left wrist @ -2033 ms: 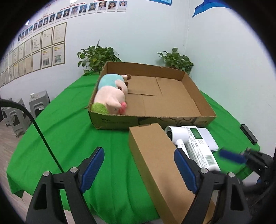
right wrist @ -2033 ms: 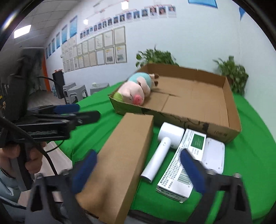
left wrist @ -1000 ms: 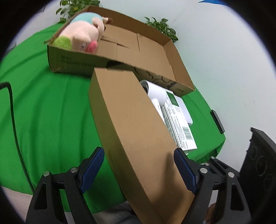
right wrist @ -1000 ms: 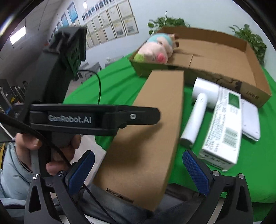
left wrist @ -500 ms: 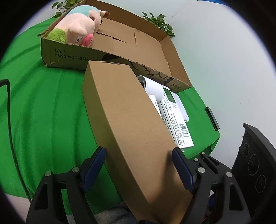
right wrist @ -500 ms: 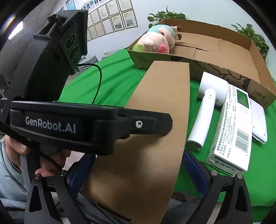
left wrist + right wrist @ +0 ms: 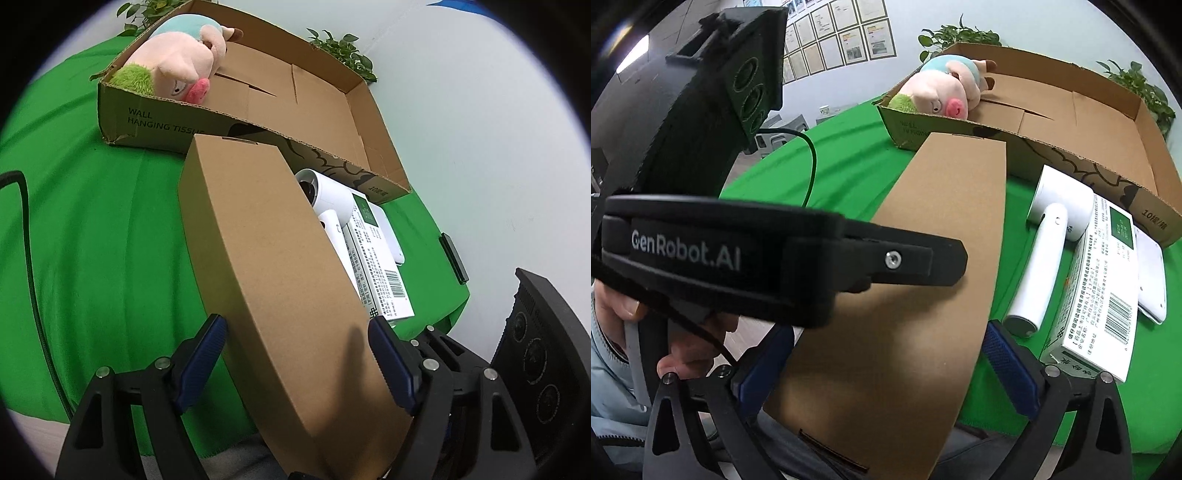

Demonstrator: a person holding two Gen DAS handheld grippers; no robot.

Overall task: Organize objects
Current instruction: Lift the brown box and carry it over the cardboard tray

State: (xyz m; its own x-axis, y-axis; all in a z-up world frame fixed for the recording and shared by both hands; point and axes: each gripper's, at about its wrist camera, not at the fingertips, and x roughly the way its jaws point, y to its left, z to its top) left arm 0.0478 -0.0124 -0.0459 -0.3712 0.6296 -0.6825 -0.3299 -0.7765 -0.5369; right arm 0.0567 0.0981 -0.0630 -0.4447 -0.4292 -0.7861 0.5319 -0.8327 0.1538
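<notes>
Both tongs, left (image 7: 295, 354) and right (image 7: 886, 358), blue ribbed pads clamped on long smooth kraft-cardboard box (image 7: 266, 258)

You have a long plain kraft-brown cardboard box (image 7: 273, 266) with no print on its top face, lying on a bright, even green tabletop (image 7: 92, 240) cloth. Behind it, the open brown corrugated tray (image 7: 295, 96) carries dark lettering and a black cloud-like drawing on its front wall. Inside it, your plush pig (image 7: 177, 66) is pale pink with a deeper pink snout, a grass-green tuft and a light teal back. The hair dryer (image 7: 1045, 258) is white with a grey handle end. The white carton (image 7: 1097, 295) shows a dark green square, black text and a barcode. Your left tool (image 7: 295, 350) and right tool (image 7: 886, 358) are black with ribbed dark blue pads.
</notes>
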